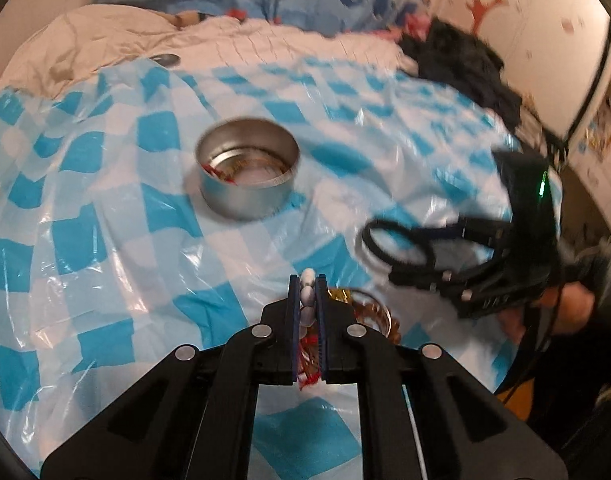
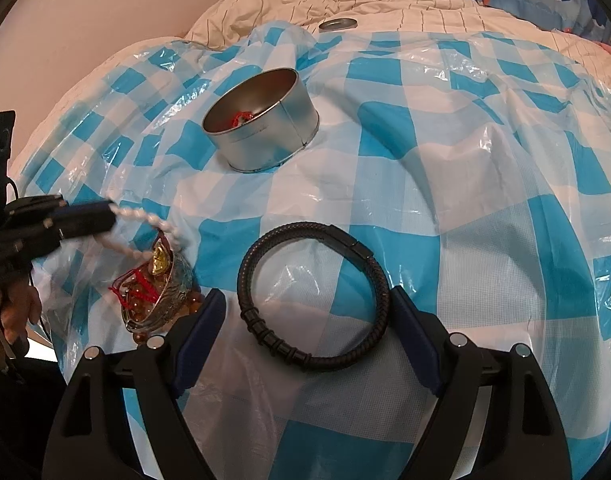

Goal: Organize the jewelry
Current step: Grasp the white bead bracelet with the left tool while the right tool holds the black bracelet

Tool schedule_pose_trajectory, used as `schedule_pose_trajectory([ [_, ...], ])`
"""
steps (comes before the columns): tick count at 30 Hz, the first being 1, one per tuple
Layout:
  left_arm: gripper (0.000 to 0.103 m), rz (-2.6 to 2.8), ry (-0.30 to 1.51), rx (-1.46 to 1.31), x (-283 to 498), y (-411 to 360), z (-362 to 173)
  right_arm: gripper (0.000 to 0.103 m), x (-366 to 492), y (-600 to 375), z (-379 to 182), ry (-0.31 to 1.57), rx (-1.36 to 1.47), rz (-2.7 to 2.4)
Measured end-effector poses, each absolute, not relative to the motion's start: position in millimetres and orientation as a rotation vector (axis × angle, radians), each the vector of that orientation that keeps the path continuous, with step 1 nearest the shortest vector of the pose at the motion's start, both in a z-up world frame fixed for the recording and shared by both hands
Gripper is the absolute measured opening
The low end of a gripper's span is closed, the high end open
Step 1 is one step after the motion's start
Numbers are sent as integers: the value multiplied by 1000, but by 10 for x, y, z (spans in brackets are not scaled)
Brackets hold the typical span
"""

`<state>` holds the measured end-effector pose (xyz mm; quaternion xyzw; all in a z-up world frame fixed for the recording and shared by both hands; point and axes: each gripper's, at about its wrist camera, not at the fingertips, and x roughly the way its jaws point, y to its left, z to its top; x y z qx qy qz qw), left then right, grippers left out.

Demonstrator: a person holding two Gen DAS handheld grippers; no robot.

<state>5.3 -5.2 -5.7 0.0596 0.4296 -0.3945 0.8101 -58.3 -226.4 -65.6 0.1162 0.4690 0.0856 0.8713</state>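
Note:
My left gripper (image 1: 308, 280) is shut on a white pearl bracelet (image 1: 308, 286) and holds it above a small pile of jewelry (image 1: 369, 312). The right wrist view shows that gripper (image 2: 109, 216) with the pearls (image 2: 161, 226) hanging toward the pile (image 2: 157, 292) of a silver bangle, gold piece, red cord and amber beads. My right gripper (image 2: 309, 308) is open around a black braided bracelet (image 2: 313, 292) lying on the sheet; it also shows in the left wrist view (image 1: 397, 244). A round metal tin (image 1: 247, 170) (image 2: 263, 120) stands farther back with some jewelry inside.
A blue-and-white checked plastic sheet (image 2: 465, 200) covers a bed. A metal lid (image 2: 337, 24) lies at the sheet's far edge. Dark clothing (image 1: 461, 64) lies at the back right, patterned bedding behind.

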Motion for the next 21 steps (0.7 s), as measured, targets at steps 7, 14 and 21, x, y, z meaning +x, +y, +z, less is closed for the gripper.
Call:
schedule_pose_trajectory([
  [7, 6, -829, 860, -63, 198, 158, 150, 70, -581, -2299, -648, 976, 240, 177],
  [14, 6, -824, 845, -66, 209, 123, 201, 67, -590, -2316, -585, 946, 251, 184],
  [21, 7, -821, 834, -82, 275, 37, 240, 67, -551, -2240, -392, 879, 246, 194],
])
